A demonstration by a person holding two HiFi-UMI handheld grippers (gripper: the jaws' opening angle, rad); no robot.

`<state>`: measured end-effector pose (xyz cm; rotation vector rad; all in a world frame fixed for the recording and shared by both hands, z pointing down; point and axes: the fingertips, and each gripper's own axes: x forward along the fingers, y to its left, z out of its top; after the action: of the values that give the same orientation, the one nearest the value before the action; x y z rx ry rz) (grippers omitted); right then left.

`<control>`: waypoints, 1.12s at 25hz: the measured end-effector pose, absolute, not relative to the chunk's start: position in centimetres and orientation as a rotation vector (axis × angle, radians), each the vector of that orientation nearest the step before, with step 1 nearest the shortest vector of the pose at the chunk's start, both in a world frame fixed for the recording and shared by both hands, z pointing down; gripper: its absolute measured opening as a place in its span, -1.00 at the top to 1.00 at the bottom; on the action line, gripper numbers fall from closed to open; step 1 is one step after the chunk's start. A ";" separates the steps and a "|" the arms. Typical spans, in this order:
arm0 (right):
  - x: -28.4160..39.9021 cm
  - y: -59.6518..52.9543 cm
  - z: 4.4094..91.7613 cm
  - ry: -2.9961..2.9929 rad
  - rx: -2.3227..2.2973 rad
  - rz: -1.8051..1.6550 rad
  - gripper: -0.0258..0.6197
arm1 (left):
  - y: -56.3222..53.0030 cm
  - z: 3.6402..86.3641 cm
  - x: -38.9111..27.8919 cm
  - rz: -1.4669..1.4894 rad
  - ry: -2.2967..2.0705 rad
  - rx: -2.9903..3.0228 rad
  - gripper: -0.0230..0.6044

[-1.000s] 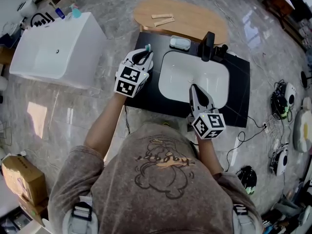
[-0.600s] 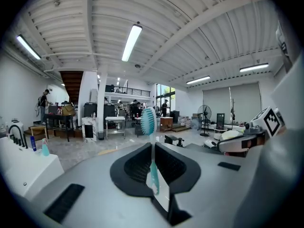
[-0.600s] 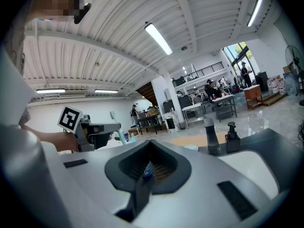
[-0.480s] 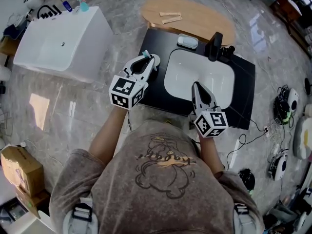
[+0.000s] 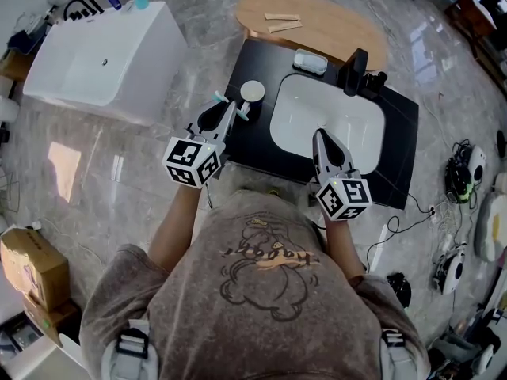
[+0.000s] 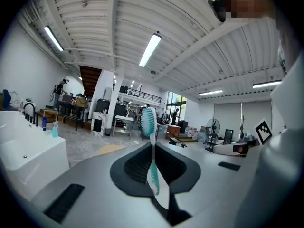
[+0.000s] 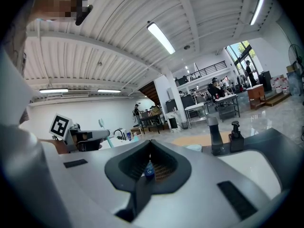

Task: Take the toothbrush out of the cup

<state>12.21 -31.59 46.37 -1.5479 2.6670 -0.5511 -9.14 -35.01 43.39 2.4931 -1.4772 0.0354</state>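
A white cup stands on the black counter, left of the sink. My left gripper hovers just in front of and left of the cup, shut on a white and teal toothbrush that is clear of the cup. In the left gripper view the toothbrush stands upright between the closed jaws, bristle head on top. The right gripper view also catches that toothbrush. My right gripper hangs over the sink's front edge with its jaws together. A small blue bit shows in their gap; what it is I cannot tell.
A white sink is set in the counter, with a black faucet and a soap dish behind it. A wooden oval table stands beyond, a white bathtub to the left. Cables and devices lie on the floor at right.
My left gripper has drawn back from over the cup toward the person, carrying the toothbrush and rolling; the cup now shows uncovered. The right gripper has stayed put.
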 end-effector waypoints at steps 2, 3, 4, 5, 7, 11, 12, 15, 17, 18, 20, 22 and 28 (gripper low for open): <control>12.1 -31.5 46.5 2.672 -1.544 -0.556 0.91 | -34.7 43.9 -9.6 0.028 -1.485 2.471 0.80; 12.0 -31.5 46.6 2.675 -1.542 -0.559 0.91 | -34.6 44.1 -9.8 0.024 -1.488 2.461 0.80; 11.9 -31.5 46.7 2.677 -1.541 -0.561 0.91 | -34.5 44.4 -9.9 0.020 -1.491 2.453 0.80; 11.9 -31.5 46.7 2.678 -1.540 -0.564 0.92 | -34.4 44.6 -10.0 0.016 -1.492 2.445 0.80; 11.8 -31.5 46.8 2.680 -1.541 -0.567 0.91 | -34.2 45.2 -10.1 0.011 -1.493 2.430 0.80; 11.9 -31.5 46.9 2.678 -1.546 -0.566 0.91 | -34.0 45.9 -10.3 -0.002 -1.493 2.404 0.80; 12.0 -31.6 47.0 2.678 -1.548 -0.566 0.91 | -34.1 45.9 -10.3 -0.005 -1.493 2.403 0.80; 12.1 -31.8 47.1 2.676 -1.553 -0.568 0.92 | -34.3 45.8 -10.4 -0.012 -1.493 2.403 0.80; 12.1 -31.8 47.1 2.675 -1.554 -0.570 0.92 | -34.3 45.7 -10.5 -0.018 -1.492 2.400 0.80; 12.1 -31.8 47.1 2.675 -1.553 -0.570 0.92 | -34.3 45.6 -10.6 -0.024 -1.491 2.396 0.80; 12.1 -31.8 47.2 2.677 -1.552 -0.570 0.92 | -34.4 45.6 -10.6 -0.047 -1.485 2.385 0.80; 12.1 -31.9 47.3 2.678 -1.551 -0.570 0.92 | -34.4 45.6 -10.6 -0.067 -1.477 2.375 0.80; 12.0 -31.9 47.4 2.686 -1.545 -0.567 0.92 | -34.8 45.6 -10.5 -0.083 -1.467 2.370 0.80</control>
<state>12.04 -31.91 47.38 -1.5448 2.6861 -0.5674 -10.52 -34.77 45.57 2.3699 -1.4670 -0.0832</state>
